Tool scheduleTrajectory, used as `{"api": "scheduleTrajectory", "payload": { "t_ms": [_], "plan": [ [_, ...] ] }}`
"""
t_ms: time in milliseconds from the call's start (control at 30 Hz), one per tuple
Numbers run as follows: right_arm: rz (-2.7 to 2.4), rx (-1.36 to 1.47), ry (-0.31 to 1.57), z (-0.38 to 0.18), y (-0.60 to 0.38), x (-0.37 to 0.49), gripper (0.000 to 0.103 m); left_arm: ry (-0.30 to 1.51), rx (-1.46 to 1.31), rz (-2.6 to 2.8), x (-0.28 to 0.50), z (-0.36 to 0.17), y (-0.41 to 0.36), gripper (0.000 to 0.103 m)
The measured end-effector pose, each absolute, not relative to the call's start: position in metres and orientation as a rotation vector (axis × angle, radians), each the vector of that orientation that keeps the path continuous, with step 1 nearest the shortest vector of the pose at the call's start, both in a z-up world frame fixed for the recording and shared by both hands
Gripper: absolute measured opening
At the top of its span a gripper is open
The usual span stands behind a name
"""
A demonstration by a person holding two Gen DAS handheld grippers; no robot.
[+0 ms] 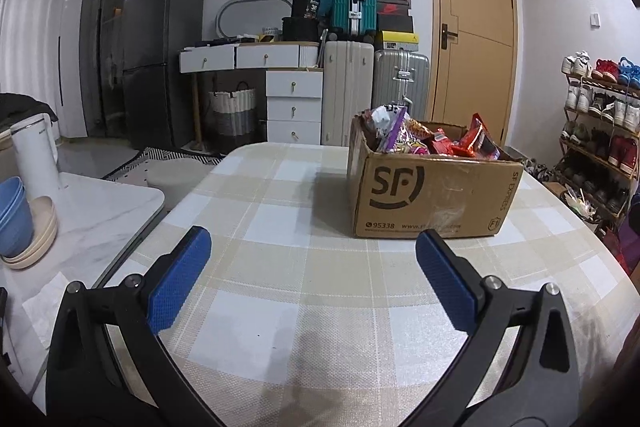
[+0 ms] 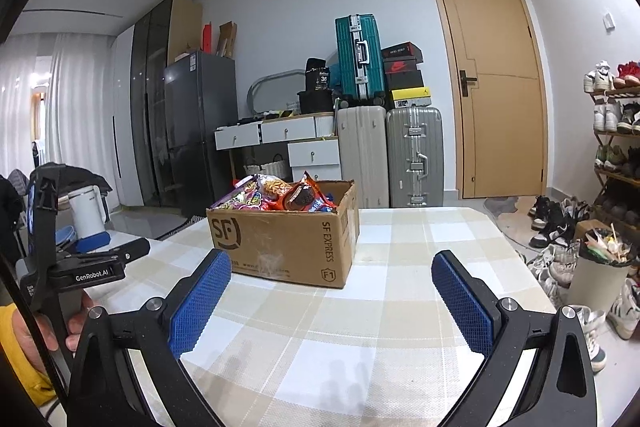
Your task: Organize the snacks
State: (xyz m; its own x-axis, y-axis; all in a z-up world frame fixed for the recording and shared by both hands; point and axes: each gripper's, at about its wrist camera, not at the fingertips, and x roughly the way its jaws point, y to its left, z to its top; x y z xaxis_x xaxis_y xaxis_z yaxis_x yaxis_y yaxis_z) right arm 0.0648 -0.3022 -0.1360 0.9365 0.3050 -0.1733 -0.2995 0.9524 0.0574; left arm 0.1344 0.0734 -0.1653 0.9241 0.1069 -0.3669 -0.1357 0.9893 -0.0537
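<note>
An open box (image 1: 424,195) on the table (image 1: 280,267) holds snacks (image 1: 404,137) heaped; both the left gripper (image 1: 312,263) and the right gripper (image 2: 332,291) are spread, empty, near it.

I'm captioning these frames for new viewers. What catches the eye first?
The cardboard box crammed with bright snack packets, alone on the checked table. Then the blue pads of the open left hand-held gripper and open right hand-held gripper, both short of it.
</note>
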Motion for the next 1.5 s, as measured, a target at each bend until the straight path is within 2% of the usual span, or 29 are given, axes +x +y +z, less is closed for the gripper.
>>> {"api": "scheduleTrajectory", "payload": {
  "t_ms": [1500],
  "plan": [
    [0.307, 0.019, 0.205, -0.14, -0.299, 0.065, 0.102, 0.352, -0.04, 0.091, 0.121, -0.154, 0.059, 0.102]
  ]
}}
